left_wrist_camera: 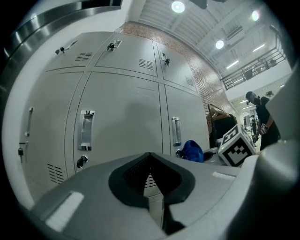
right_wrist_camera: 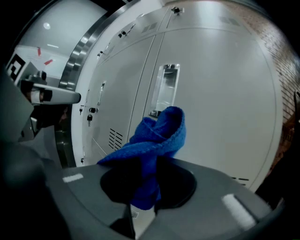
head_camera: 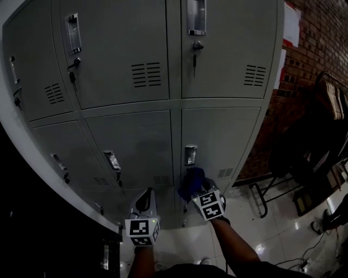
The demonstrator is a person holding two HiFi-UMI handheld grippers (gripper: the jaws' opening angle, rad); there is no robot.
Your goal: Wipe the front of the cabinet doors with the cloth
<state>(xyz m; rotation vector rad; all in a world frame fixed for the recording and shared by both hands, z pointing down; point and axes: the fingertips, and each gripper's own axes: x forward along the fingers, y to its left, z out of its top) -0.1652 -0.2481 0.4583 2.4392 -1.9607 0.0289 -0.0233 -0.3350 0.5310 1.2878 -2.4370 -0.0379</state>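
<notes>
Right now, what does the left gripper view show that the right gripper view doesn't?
Only the left gripper view: ceiling lights, a person standing far right, and the left tool with jaws together, nothing between them. Only the right gripper view: the right tool with jaws clamped on the blue cloth, close up. Both: the grey cabinet doors with handles, and that cloth.
</notes>
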